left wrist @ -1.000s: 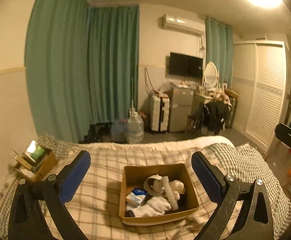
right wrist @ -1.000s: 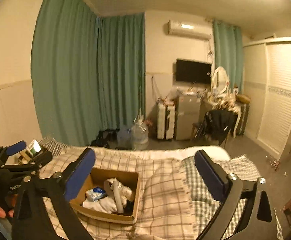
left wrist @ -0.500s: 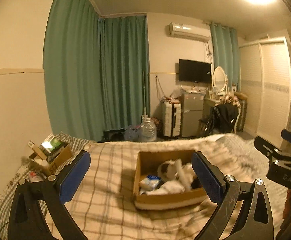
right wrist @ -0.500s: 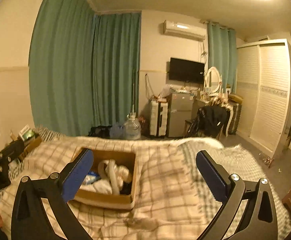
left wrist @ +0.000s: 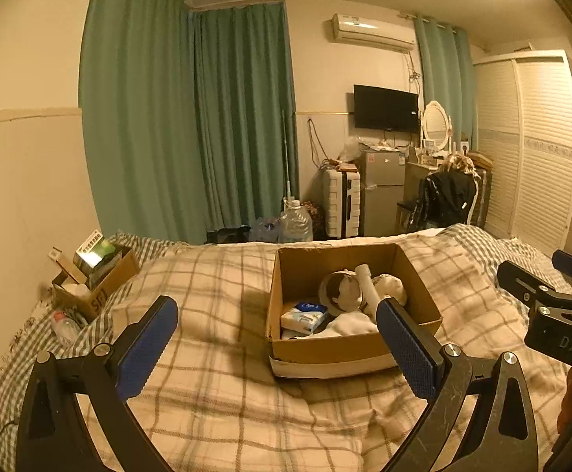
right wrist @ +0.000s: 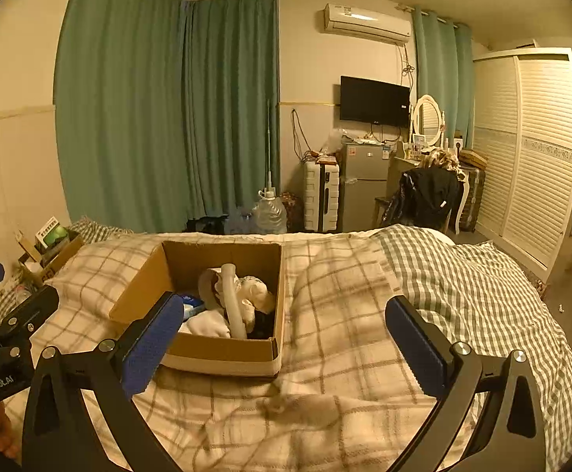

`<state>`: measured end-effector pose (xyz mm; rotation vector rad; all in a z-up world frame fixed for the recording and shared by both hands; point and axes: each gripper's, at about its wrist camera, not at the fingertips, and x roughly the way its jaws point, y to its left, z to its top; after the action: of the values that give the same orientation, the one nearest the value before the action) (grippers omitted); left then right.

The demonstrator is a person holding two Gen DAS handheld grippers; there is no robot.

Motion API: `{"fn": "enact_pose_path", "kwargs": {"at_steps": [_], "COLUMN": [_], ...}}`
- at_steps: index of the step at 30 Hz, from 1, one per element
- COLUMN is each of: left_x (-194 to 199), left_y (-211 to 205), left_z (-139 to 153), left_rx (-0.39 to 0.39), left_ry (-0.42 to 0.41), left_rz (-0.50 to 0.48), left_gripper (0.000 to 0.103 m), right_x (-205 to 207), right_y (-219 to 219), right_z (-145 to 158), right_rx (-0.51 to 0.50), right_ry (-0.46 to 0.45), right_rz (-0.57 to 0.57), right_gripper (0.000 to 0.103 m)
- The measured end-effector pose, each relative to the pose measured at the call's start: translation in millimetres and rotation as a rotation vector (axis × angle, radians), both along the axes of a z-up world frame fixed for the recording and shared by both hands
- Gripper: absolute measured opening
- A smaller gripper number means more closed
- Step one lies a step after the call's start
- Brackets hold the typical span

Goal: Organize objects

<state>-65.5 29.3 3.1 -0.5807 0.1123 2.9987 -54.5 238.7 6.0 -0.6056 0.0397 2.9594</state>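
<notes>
An open cardboard box stands on the plaid bed, also in the right wrist view. It holds a blue-and-white tissue pack, a white tube, a round brown-rimmed item, white cloth and something dark. My left gripper is open and empty, held before the box's left front. My right gripper is open and empty, just right of the box's front corner. Each gripper shows at the edge of the other's view.
A second cardboard box with packets sits at the bed's left edge by the wall, with a plastic bottle beside it. A green checked blanket covers the bed's right side. Beyond the bed stand a water jug, suitcase, fridge and chair.
Both cameras have swung about over the bed. In the left wrist view the box has shifted right. In the right wrist view it now lies behind the left finger.
</notes>
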Motion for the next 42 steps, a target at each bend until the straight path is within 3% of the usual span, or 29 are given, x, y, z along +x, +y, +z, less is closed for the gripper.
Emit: {"fn": "enact_pose_path", "kwargs": {"at_steps": [42], "left_x": [-2.7], "left_y": [-1.7], "left_z": [-8.1], "left_rx": [0.002], "left_ry": [-0.042], "left_rz": [0.009], "left_gripper": [0.103], "right_x": [1.5], "right_y": [-5.9], "right_z": [-0.3], "right_rx": [0.007], "right_ry": [-0.015], "right_rz": [0.006], "right_gripper": [0.103]}}
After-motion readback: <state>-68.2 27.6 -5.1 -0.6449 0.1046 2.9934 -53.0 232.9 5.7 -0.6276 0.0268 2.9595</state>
